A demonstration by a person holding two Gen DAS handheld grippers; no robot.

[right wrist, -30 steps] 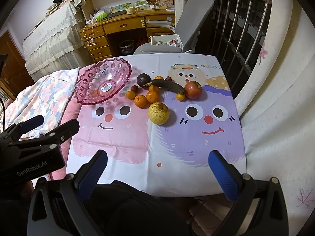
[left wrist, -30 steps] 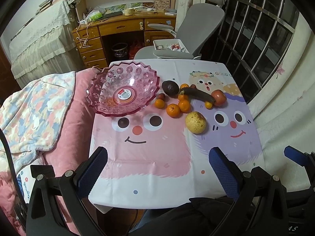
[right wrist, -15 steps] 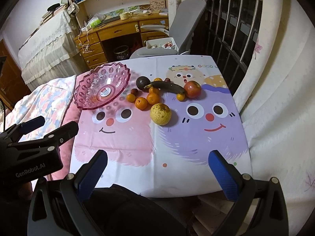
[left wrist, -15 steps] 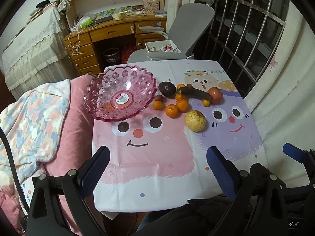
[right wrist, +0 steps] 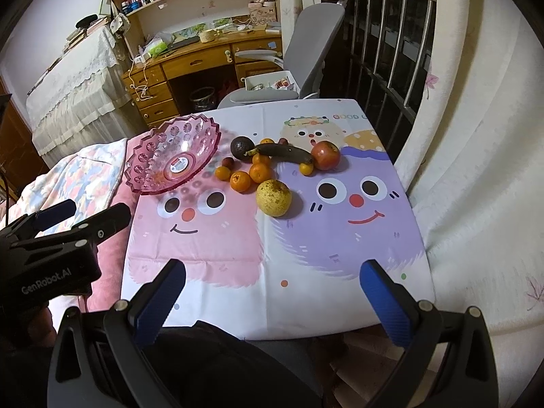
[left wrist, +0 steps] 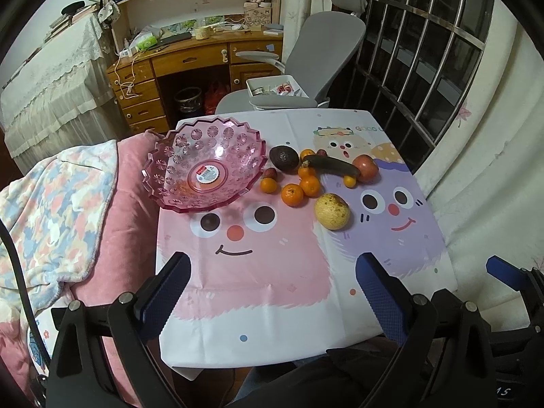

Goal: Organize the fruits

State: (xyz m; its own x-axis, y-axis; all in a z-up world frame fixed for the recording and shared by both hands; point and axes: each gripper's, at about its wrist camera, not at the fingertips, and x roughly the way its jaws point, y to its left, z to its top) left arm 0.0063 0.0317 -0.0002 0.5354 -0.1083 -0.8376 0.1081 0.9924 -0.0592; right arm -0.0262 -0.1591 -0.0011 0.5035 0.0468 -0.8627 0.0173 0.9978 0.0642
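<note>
Two claws hang over the near edge of the counter (left wrist: pixel 292 292), both spread wide and holding nothing: the left claw (left wrist: pixel 272 292) and the right claw (right wrist: pixel 272 297), each with blue-padded fingers (right wrist: pixel 384 301) well apart from the fruit.

Taking the pink bowl (left wrist: pixel 204 170) as the landmark: it sits at the far left of the counter, overhanging the counter's left edge, with only a round label at its bottom. Just to its right lies a dark avocado (left wrist: pixel 284 158), and a small reddish fruit (left wrist: pixel 271 173) sits close by the bowl's rim. Nearer the claws than that fruit sits a small orange (left wrist: pixel 268 185), then two larger oranges (left wrist: pixel 292 194) side by side. Further right from the bowl, a blackened banana (left wrist: pixel 331 166) lies across the cluster, another orange (left wrist: pixel 307 154) behind it, and a red apple (left wrist: pixel 365 168) sits at its far end, with a tiny orange fruit (left wrist: pixel 349 181) tucked beneath. A big speckled yellow pear (left wrist: pixel 332 211) sits nearest the claws, apart from the bowl, right of the oranges.

Left of the bowl, a pink blanket (left wrist: pixel 112 224) meets the counter. Behind the bowl stands a grey chair (left wrist: pixel 326 44).
</note>
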